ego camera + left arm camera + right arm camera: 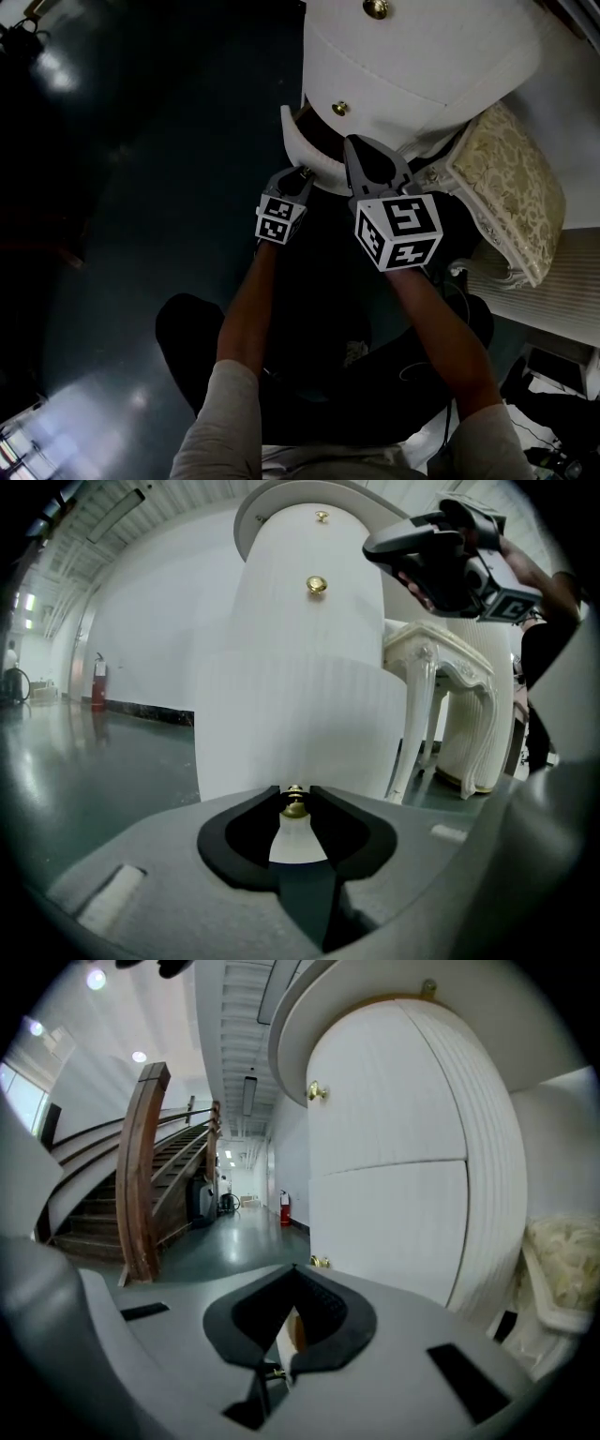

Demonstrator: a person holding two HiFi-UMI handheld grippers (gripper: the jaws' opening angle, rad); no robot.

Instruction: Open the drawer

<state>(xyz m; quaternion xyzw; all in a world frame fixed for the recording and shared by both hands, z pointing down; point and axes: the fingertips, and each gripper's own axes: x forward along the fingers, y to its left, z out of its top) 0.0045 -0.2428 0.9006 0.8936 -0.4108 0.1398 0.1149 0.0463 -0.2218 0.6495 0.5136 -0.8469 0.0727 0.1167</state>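
A white curved cabinet (412, 56) has brass knobs on its drawers. Its lowest drawer (302, 142) stands pulled out from the body. My left gripper (302, 172) is at that drawer's front, and in the left gripper view its jaws are shut on the small brass knob (294, 804) of the drawer front (291, 724). My right gripper (356, 145) hovers above the pulled-out drawer, pointing at the cabinet. In the right gripper view its pads (323, 1321) nearly meet; only a thin slit shows between them. The right gripper (441, 550) also shows high in the left gripper view.
A cream ornate side table (511, 187) stands right of the cabinet. Two more knobs (317, 585) sit on the upper drawers. A wooden staircase (141, 1176) and a red fire extinguisher (284, 1208) stand farther off on the dark glossy floor (122, 187).
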